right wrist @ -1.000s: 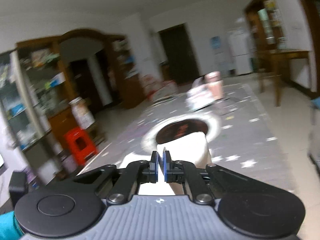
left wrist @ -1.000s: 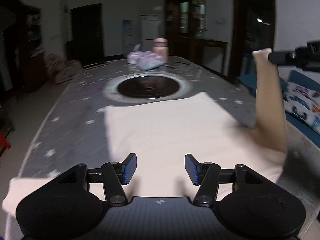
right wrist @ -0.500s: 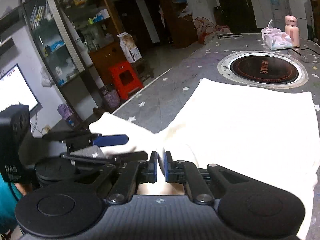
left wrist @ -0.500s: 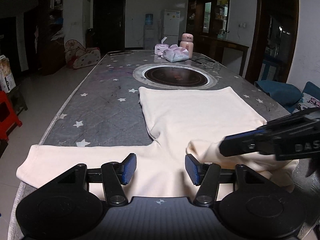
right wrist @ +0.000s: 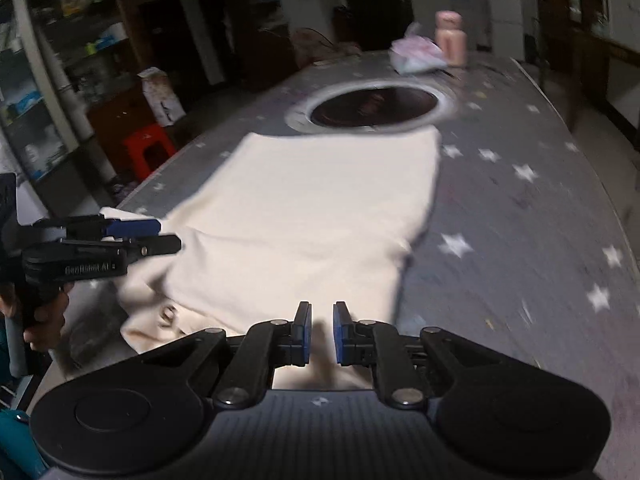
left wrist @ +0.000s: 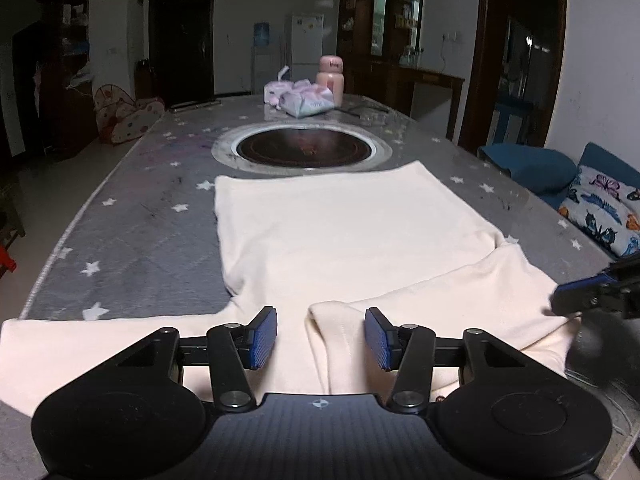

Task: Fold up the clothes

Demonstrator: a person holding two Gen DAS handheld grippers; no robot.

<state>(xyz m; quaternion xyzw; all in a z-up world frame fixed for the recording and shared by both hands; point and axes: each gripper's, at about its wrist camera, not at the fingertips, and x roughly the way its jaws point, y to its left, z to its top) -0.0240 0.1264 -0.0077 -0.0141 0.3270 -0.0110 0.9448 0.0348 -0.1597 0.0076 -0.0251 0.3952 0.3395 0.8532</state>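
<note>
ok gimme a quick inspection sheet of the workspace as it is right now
surface: grey star-print table cover, round dark cooktop set in it.
job's things: cream long-sleeved top spread flat, one sleeve folded across its near end.
clutter: tissue packs and pink bottle at far end.
grippers: left hand-held gripper open above the top; right hand-held gripper slightly open, jaws just opening, fabric below, nothing pinched.
cables: nothing seen.
surroundings: red stool, shelves, fridge, blue cushions.
</note>
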